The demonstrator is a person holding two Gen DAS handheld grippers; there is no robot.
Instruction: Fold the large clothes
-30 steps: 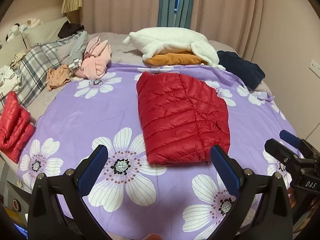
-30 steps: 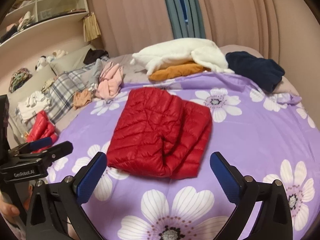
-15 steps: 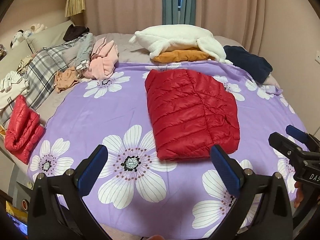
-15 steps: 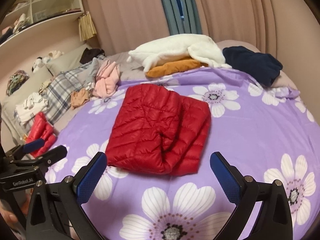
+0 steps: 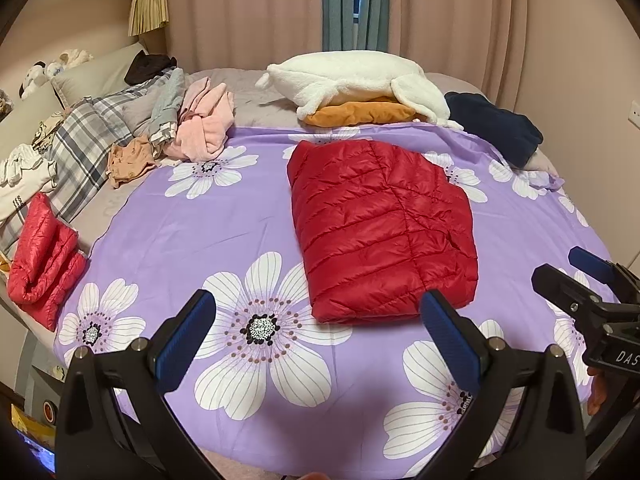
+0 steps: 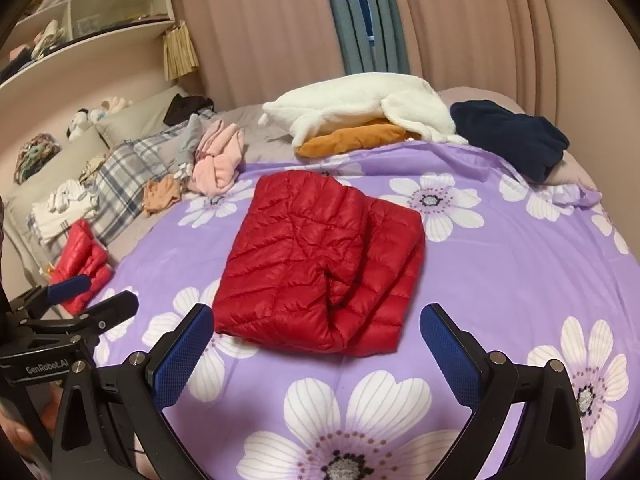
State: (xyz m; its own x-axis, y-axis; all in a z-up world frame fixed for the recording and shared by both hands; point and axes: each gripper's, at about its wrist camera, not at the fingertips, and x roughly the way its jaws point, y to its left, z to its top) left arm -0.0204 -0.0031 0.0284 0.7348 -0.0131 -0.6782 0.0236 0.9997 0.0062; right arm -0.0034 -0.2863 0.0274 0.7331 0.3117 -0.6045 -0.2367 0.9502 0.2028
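A red quilted down jacket (image 5: 380,224) lies folded into a rectangle on the purple flowered sheet (image 5: 208,240); it also shows in the right wrist view (image 6: 320,264). My left gripper (image 5: 316,332) is open and empty, held back from the jacket's near edge. My right gripper (image 6: 316,340) is open and empty, just short of the jacket's near edge. Each gripper shows in the other's view: the right gripper (image 5: 576,280) at the right, the left gripper (image 6: 96,300) at the left.
A second folded red jacket (image 5: 40,256) lies at the bed's left edge. A white fleece (image 5: 352,76) on an orange garment (image 5: 360,114), a navy garment (image 5: 496,128), a pink garment (image 5: 204,124) and a plaid blanket (image 5: 84,144) lie along the far side. Curtains hang behind.
Both grippers have drawn back from the bed and risen a little, so more of the sheet's near edge shows. The jacket has not moved.
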